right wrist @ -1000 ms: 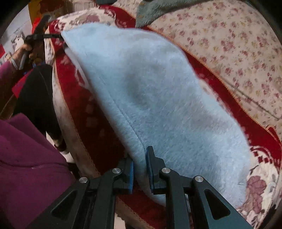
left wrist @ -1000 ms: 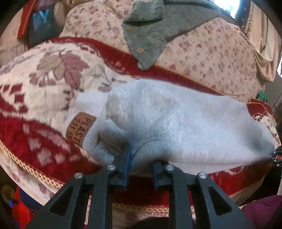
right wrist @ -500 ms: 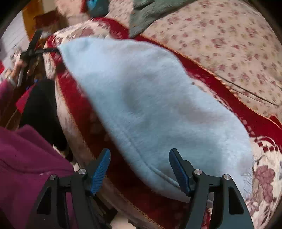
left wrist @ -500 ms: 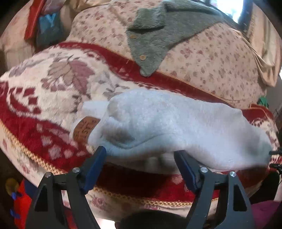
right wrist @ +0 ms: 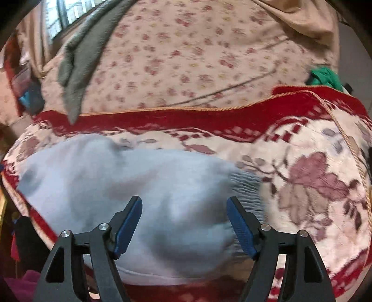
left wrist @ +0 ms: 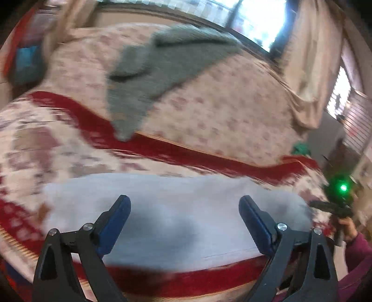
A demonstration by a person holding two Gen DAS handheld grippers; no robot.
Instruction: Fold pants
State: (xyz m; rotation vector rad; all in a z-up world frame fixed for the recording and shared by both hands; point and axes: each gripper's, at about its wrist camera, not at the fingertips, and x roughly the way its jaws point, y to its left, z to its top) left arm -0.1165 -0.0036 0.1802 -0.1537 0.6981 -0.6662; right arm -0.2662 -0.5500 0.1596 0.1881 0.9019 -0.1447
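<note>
The light blue pants (left wrist: pixel 176 216) lie folded on the red floral blanket (right wrist: pixel 313 185); left tool (left wrist: pixel 184 213) and right tool (right wrist: pixel 184 215) hover above the pants, both spread wide, holding nothing.

A home bedroom: a bed (right wrist: pixel 209 69) under a flowered sheet, a red blanket (right wrist: pixel 186 118), curtains (left wrist: pixel 311 58) beside a bright window (left wrist: pixel 260 21).

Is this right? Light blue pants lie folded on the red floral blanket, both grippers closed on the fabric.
Not quite. Both the left gripper and right gripper are open, each wrist view showing its jaws spread above the pants, gripping nothing. The pants do lie on the blanket.
</note>
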